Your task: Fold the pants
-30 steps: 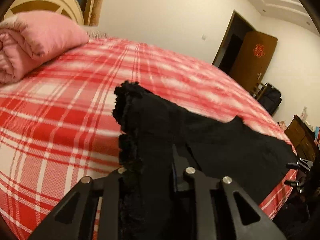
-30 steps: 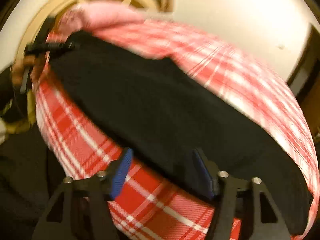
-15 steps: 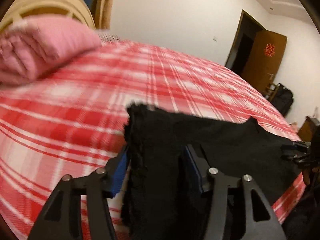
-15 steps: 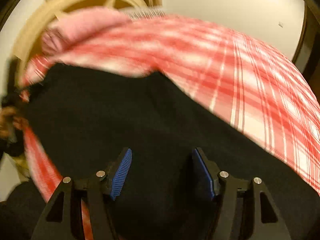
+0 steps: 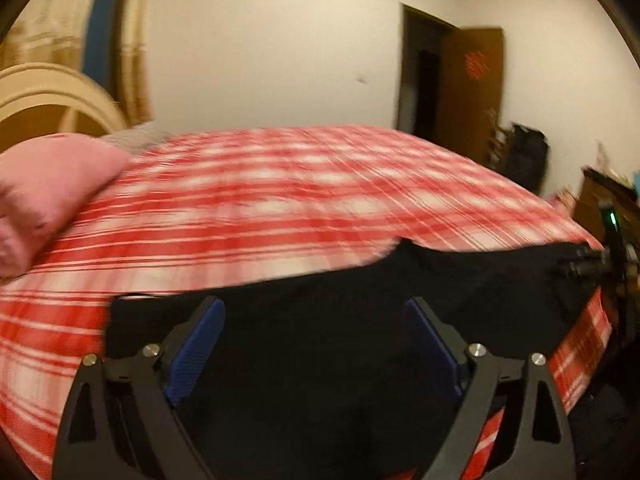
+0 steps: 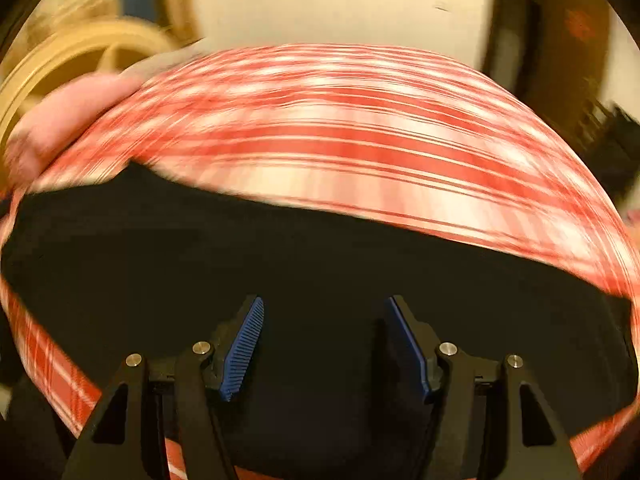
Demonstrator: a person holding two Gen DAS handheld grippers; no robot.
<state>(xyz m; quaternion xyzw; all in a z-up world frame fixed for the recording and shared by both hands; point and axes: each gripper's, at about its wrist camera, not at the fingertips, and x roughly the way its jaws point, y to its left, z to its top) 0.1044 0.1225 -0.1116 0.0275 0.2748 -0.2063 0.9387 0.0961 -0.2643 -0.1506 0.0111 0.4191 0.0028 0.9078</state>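
Observation:
The black pants [image 5: 480,280] lie spread in a long band across the near edge of the red plaid bed [image 5: 280,184]. My left gripper [image 5: 314,308] hovers open just over the cloth, with nothing between its blue pads [image 5: 196,344]. The other gripper [image 5: 588,264] shows as a dark blur at the far right end of the pants. In the right wrist view the pants [image 6: 160,248] fill the lower half of the bed [image 6: 340,120], and my right gripper [image 6: 324,304] stands open above them, holding nothing. Both views are motion-blurred.
A pink folded quilt [image 5: 48,184] lies at the bed's left, by the curved wooden headboard [image 5: 48,92]. A brown door [image 5: 472,88], a black bag [image 5: 524,156] and a wooden dresser [image 5: 608,200] stand at the right. The pink quilt [image 6: 68,112] also shows at upper left.
My left gripper, shut on a bunched part of the pants a second ago, has opened and let go. The cloth now lies flat. The right gripper stayed open and swung over the pants.

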